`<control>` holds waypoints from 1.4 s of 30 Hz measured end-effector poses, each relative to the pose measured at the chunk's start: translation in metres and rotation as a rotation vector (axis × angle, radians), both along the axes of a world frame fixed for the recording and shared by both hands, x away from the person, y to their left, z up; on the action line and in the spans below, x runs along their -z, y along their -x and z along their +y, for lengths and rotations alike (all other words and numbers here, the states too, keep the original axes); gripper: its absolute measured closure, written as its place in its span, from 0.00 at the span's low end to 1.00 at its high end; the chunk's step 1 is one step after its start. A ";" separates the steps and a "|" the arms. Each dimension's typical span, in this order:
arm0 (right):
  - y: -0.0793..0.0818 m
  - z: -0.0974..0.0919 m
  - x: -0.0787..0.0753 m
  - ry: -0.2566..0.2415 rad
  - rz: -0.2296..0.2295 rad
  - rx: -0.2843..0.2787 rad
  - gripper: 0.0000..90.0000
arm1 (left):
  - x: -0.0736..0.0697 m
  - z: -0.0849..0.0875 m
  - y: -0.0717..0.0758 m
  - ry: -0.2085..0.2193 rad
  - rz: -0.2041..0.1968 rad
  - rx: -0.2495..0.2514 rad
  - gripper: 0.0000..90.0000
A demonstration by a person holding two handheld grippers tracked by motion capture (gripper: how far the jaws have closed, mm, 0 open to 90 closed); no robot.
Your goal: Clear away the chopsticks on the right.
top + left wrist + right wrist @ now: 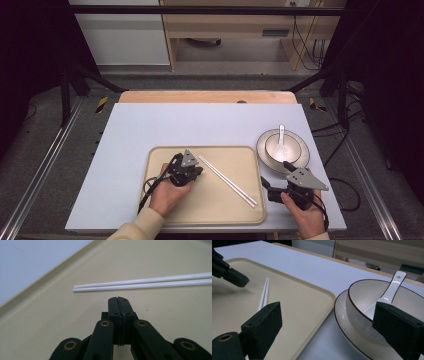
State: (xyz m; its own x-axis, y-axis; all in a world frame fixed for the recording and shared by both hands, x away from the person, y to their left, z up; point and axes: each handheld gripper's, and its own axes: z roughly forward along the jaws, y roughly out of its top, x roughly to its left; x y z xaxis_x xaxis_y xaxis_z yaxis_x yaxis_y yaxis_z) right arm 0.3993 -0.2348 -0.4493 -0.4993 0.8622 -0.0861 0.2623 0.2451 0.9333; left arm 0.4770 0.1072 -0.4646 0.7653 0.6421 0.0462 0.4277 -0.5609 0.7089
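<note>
A pair of white chopsticks (227,181) (150,282) (263,293) lies diagonally on a beige tray (210,210) (50,315) (294,305). My left gripper (200,171) (118,298) (237,280) hovers low over the tray just short of the chopsticks' far ends, shut with nothing between its jaws. My right gripper (276,174) (329,322) stands open over the table at the tray's right edge. One of its jaws is near the plate (300,155) (344,315), which carries a bowl (272,145) (362,300) with a white spoon (281,140) (390,290) in it.
The tray and the plate rest on a pale mat (150,125) over a wooden table (200,96). Black frame rails (65,90) flank the table, and cables (345,190) trail off at the right.
</note>
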 end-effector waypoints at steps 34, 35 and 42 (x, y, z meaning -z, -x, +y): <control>-0.009 -0.011 0.004 -0.070 -0.082 0.028 0.11 | 0.009 -0.090 -0.053 0.002 -0.003 0.121 0.99; -0.009 -0.011 0.004 -0.071 -0.081 0.030 0.12 | 0.009 -0.093 -0.053 -0.001 -0.002 0.133 0.99; -0.010 -0.015 0.005 -0.084 -0.072 0.050 0.13 | 0.011 -0.117 -0.048 0.022 0.001 0.188 0.99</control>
